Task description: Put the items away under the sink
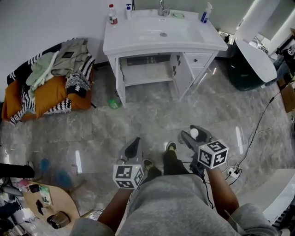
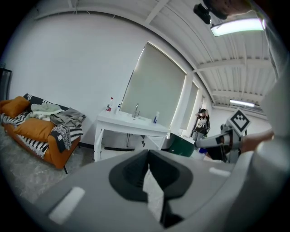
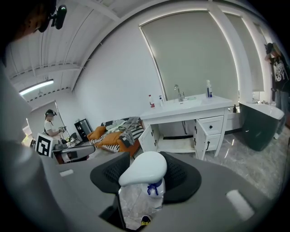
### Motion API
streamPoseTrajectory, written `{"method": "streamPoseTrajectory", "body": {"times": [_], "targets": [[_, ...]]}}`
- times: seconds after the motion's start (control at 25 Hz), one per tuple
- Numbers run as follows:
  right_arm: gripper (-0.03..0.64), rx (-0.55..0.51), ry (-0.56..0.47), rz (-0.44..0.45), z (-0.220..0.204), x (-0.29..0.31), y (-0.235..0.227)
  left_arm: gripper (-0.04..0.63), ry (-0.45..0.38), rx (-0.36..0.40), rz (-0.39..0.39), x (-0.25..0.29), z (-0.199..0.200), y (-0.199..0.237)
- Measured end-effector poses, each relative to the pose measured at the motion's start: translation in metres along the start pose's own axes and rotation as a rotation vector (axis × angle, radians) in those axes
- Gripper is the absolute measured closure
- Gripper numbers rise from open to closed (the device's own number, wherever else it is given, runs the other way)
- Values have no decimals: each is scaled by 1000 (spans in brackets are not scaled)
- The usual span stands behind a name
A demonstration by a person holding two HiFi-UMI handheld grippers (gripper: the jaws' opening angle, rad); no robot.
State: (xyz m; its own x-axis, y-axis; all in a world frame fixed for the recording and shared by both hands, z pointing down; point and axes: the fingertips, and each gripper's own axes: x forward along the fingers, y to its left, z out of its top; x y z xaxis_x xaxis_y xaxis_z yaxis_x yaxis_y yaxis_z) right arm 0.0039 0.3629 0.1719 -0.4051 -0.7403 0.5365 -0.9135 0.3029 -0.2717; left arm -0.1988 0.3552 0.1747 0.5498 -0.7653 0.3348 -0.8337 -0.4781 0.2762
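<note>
The white sink cabinet (image 1: 120,45) stands against the far wall with its doors open and a bare shelf (image 1: 146,73) under the basin. A red-labelled bottle (image 1: 112,14), a small bottle (image 1: 128,10) and a blue-and-white bottle (image 1: 206,12) stand on top. My right gripper (image 3: 145,176) is shut on a clear bottle with a white cap (image 3: 142,168), held low in front of me (image 1: 194,133). My left gripper (image 2: 148,176) is shut with nothing seen in it, level with my feet (image 1: 132,148). Both are well short of the cabinet (image 3: 190,113).
A small green item (image 1: 113,103) lies on the floor by the cabinet's left leg. An orange sofa (image 1: 44,97) piled with clothes stands at left. A dark bin (image 1: 249,71) and cables (image 1: 258,133) are at right, a round table (image 1: 64,200) at lower left.
</note>
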Motion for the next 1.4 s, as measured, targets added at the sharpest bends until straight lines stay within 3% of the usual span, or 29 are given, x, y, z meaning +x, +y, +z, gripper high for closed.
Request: {"method": "streamPoseTrajectory", "body": {"times": [0.56,0.96,1.4], "targets": [[403,15,-30,7,16,20,-22,583,-8,37,-29,22,16,1],[402,22,-18,8,35,43,-51,583,34,58,-53,67,27,-2],[403,37,3,46,64,82,-86,583,55,49,-22,130,51,10]]}}
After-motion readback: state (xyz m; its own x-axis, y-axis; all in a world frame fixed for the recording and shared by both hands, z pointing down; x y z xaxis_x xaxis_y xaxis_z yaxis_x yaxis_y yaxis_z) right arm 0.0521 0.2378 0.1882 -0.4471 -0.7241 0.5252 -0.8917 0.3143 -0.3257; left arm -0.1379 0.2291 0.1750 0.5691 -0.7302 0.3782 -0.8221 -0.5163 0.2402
